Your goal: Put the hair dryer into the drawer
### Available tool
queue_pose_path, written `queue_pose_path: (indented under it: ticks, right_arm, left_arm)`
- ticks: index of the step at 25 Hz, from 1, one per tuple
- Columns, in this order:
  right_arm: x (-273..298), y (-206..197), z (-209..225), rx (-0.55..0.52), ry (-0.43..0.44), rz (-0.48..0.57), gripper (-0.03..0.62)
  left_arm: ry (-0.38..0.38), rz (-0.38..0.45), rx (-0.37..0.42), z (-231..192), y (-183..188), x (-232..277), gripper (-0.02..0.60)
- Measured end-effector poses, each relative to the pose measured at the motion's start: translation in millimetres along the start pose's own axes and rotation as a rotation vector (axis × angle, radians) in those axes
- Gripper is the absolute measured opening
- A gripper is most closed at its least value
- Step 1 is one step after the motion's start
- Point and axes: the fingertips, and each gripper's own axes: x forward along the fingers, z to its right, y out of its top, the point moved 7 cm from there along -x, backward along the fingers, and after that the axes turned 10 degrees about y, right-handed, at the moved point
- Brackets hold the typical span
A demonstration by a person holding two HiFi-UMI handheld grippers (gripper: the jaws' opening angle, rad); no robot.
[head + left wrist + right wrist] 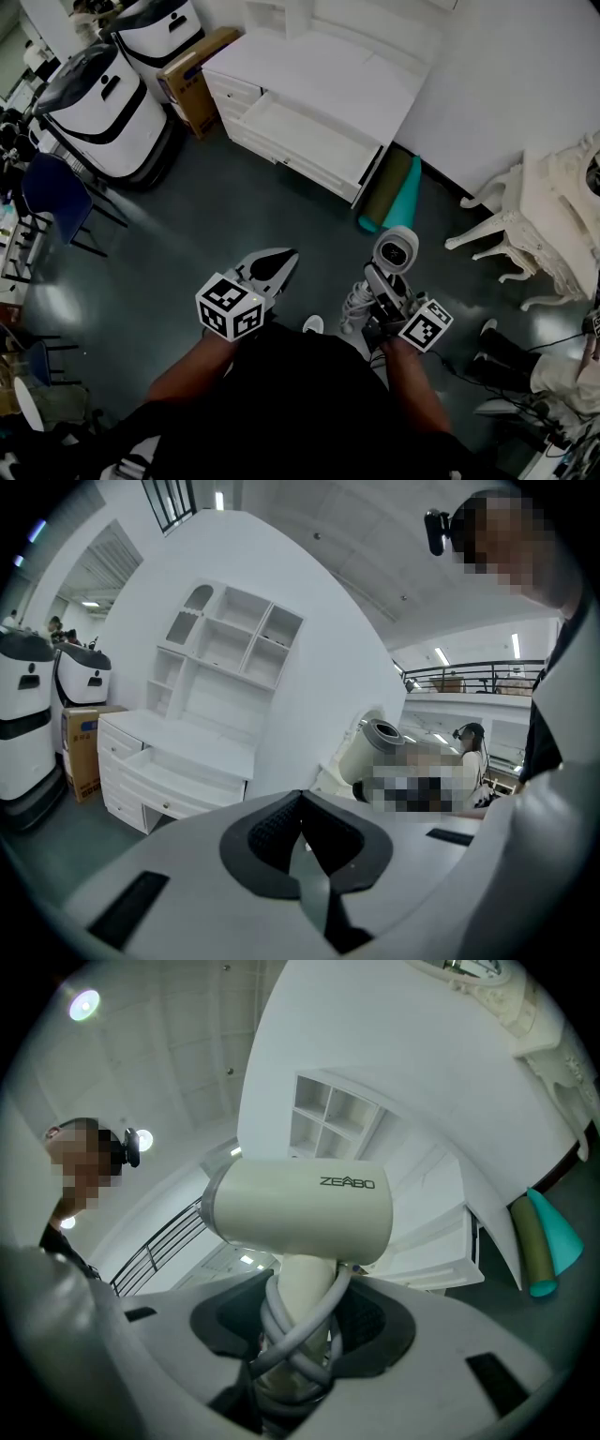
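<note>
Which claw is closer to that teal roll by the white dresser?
Right. The right claw, holding the hair dryer, is just short of the teal roll; the left claw is farther left.

The hair dryer [396, 249] is sitting in the right gripper [380, 292], right of the left gripper [279, 262], with the drawer [309, 141] lying open ahead.

We find the head view dim, its dark floor [169, 253] glossy with pale reflections; both gripper views bulge and blacken at the edges, ceiling strip lights [441, 655] glare, the hair dryer [300, 1213] is sharp
</note>
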Motion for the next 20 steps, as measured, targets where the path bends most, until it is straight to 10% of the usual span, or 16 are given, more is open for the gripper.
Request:
queue_pose_path:
  ticks: [20]
  right_arm:
    - [-9, 12, 30, 0.033, 0.049, -0.003, 0.21]
  left_arm:
    - [0.076, -0.083, 0.011, 15, -10, 24, 0.005]
